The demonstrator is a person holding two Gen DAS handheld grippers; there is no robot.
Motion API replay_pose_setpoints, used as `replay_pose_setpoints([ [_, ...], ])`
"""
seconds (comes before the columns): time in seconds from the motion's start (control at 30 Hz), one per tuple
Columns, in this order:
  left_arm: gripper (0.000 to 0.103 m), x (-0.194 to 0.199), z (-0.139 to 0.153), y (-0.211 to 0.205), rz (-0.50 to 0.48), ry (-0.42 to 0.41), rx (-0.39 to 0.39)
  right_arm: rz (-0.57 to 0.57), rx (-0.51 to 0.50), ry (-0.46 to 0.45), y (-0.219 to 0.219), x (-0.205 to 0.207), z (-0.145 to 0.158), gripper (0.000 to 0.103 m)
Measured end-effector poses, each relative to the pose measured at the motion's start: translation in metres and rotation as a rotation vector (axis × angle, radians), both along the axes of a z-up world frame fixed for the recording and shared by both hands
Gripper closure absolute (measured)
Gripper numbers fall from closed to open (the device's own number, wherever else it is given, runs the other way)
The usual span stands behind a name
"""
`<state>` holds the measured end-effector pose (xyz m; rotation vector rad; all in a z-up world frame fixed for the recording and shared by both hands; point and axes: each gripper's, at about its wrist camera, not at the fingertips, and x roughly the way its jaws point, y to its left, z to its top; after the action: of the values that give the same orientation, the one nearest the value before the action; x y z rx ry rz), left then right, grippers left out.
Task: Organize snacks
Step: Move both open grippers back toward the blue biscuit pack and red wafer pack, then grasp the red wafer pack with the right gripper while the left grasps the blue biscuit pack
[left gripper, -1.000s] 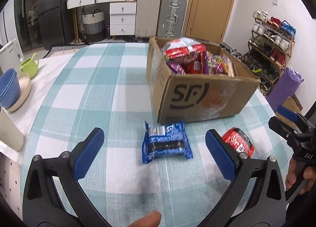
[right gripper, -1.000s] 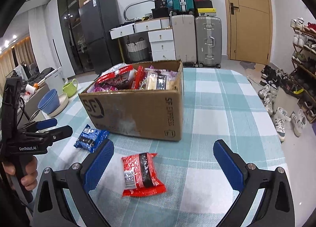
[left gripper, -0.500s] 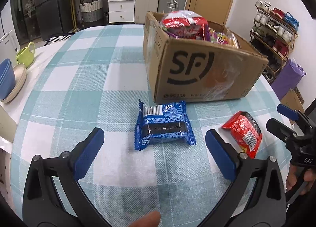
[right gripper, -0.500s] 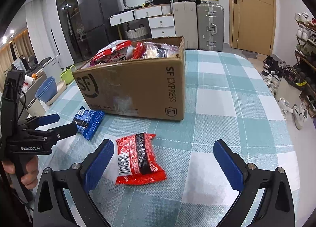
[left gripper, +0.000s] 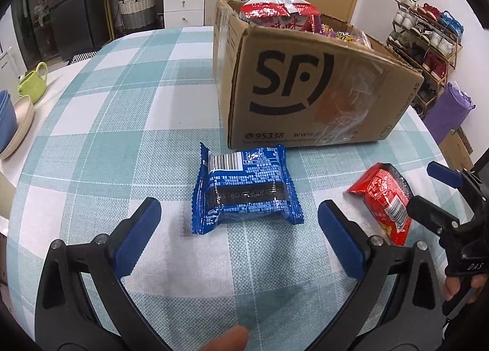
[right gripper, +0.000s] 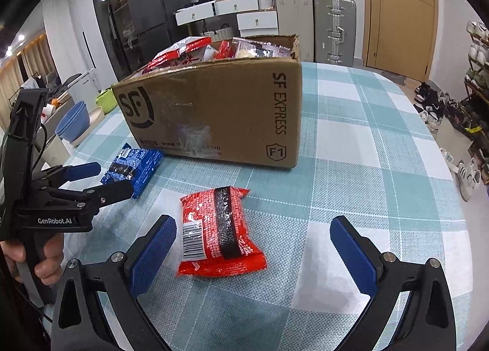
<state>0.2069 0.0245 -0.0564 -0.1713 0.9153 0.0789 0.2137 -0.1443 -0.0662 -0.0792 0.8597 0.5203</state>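
Left gripper point(left gripper: 238, 225) spread wide, hovering over blue snack packet point(left gripper: 246, 190), packet lying flat on checked tablecloth point(left gripper: 122, 124) just in front of cardboard box point(left gripper: 305, 88). Right gripper point(right gripper: 253, 244) likewise spread wide, over red snack packet point(right gripper: 218, 230), flat on cloth nearer the table edge, apart from the blue one. Box packed with snack bags. Beyond, bowls point(left gripper: 12, 118) and green cup point(left gripper: 32, 83) at left.

Blue snack packet point(left gripper: 246, 190) and red snack packet point(right gripper: 218, 230) flat on the cloth, beside snack-filled cardboard box point(left gripper: 308, 88).
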Motion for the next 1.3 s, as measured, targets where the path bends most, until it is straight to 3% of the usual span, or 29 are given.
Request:
replay_pose_setpoints([
  [0.53, 0.001, 0.025, -0.019, 0.001, -0.02, 0.04, -0.002, 0.047, -0.058, 0.065, 0.012, 0.007, -0.024, 0.001],
  [0.7, 0.001, 0.035, -0.022, -0.003, -0.034, 0.051, 0.024, 0.049, -0.155, 0.043, 0.025, 0.005, -0.029, 0.001],
  [0.97, 0.001, 0.047, -0.029, -0.003, -0.026, 0.056, 0.083, 0.051, -0.148, 0.046, 0.026, 0.008, -0.029, 0.001],
  [1.23, 0.0, 0.05, -0.034, 0.002, -0.023, 0.043, 0.088, 0.078, -0.144, 0.042, 0.025, 0.006, -0.027, 0.0],
  [1.3, 0.0, 0.049, -0.034, 0.003, -0.023, 0.042, 0.087, 0.095, -0.133, 0.038, 0.027, 0.005, -0.026, 0.004],
])
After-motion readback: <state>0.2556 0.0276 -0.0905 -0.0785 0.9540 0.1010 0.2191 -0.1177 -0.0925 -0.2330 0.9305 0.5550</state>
